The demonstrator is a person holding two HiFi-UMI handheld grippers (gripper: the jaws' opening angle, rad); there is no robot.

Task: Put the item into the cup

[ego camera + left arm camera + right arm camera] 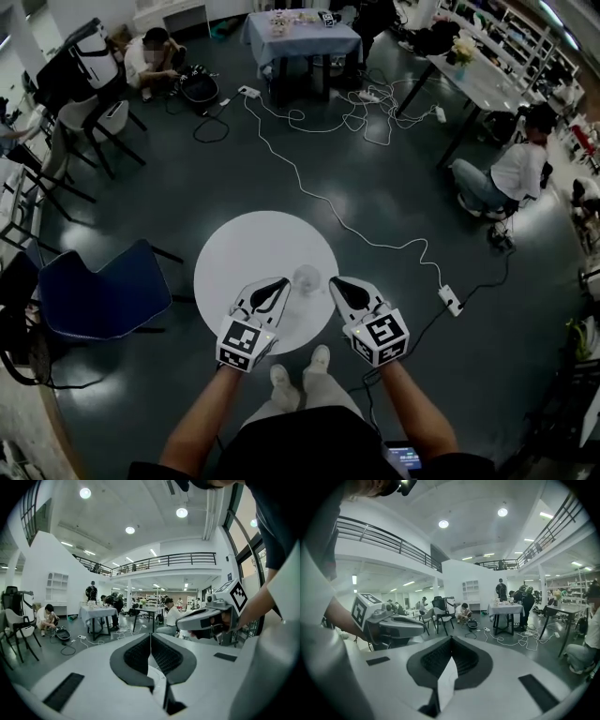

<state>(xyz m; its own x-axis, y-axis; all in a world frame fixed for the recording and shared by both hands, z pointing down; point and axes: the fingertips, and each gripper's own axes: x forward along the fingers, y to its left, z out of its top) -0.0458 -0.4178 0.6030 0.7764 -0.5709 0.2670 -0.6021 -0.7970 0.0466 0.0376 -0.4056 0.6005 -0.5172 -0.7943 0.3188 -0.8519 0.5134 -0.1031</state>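
Head view shows the clear cup (307, 277) upright on the round white table (234, 246), between the tips of the left gripper (279, 283) and the right gripper (336, 282), near both. The left gripper view and the right gripper view show each pair of jaws closed tip to tip, gripping nothing. The item itself cannot be made out.

Contents of cup (307, 277) indistinct

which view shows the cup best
The head view. It looks down on the clear cup standing on the round white table, between the tips of the left gripper and right gripper. Both gripper views point out across the room and show none of the cup.
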